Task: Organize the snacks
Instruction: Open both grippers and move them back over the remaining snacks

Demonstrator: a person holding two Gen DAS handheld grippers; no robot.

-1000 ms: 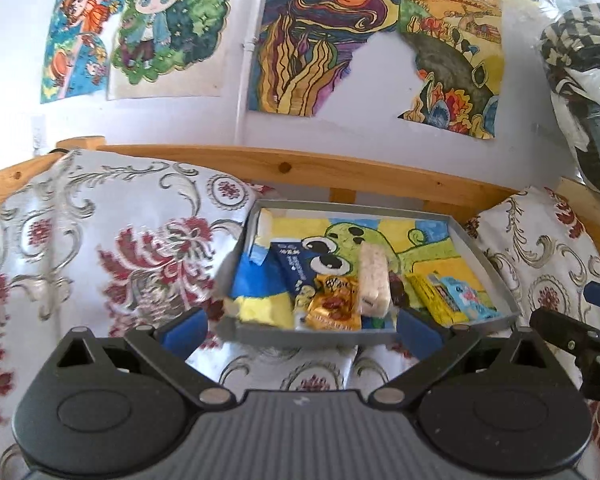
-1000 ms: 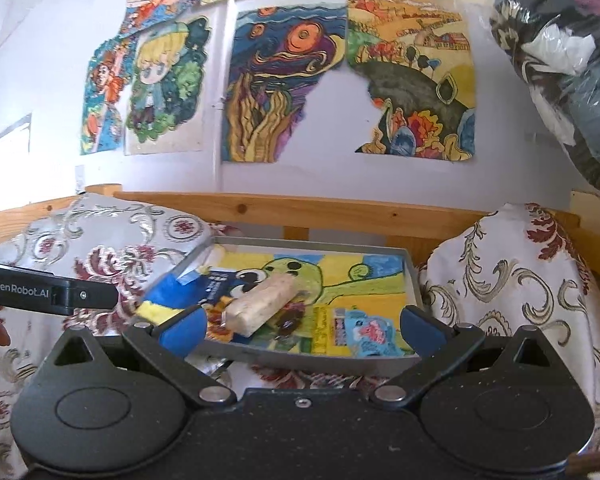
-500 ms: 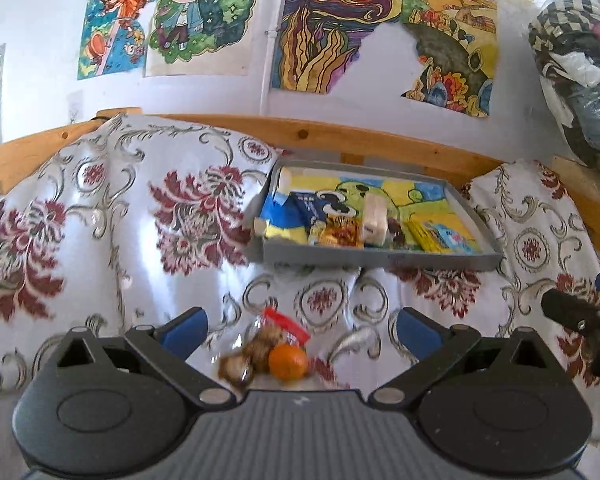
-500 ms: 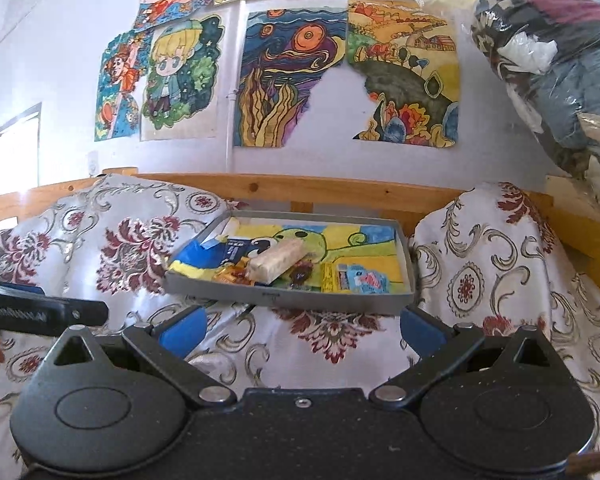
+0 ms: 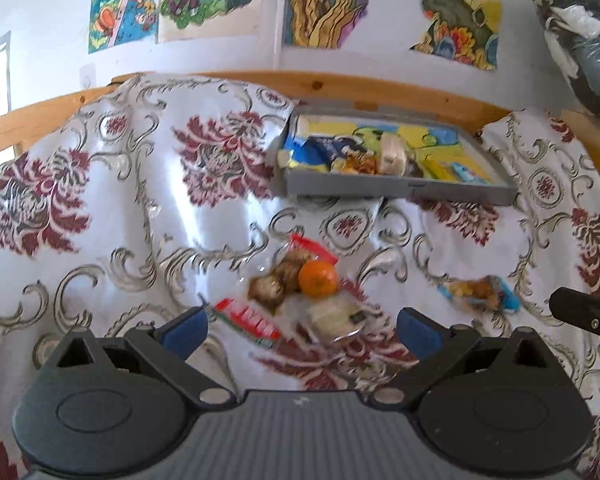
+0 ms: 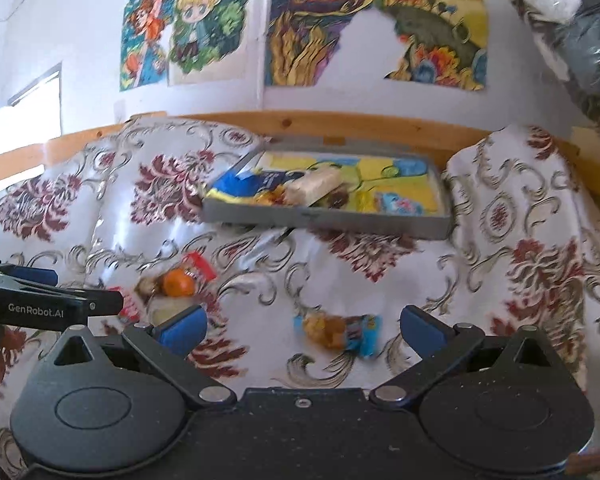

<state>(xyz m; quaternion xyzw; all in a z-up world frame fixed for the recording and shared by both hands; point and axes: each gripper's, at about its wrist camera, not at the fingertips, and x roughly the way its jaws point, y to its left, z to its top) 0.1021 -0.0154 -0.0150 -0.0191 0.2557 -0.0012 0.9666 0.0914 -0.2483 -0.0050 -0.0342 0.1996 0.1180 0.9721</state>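
Both claws hang with their jaws spread wide and nothing between them, so the step in hand looks like the reach for the next loose snack. The left claw [image 5: 302, 322] faces a small heap on the cloth: an orange fruit [image 5: 317, 277], brown lumps in clear wrap [image 5: 274, 280], a red-and-white packet [image 5: 247, 323] and a pale wrapped piece [image 5: 334, 317], all touching or overlapping. The right claw [image 6: 303, 326] faces a blue-ended wrapped snack [image 6: 338, 330] lying alone, right of the heap. The grey tray [image 6: 324, 220] sits far back on the surface, already holding several packets, among them a pale bar [image 6: 314, 185]. The next move probably calls for lowering a claw over one item and closing on it alone; the crinkly wrappers in the heap may drag neighbours along. The surface is covered by a glossy white cloth with maroon flowers [image 5: 112, 208], rumpled rather than flat, framed by a wooden rail [image 5: 380, 88]. Bright drawings [image 6: 204, 28] hang on the white wall behind.
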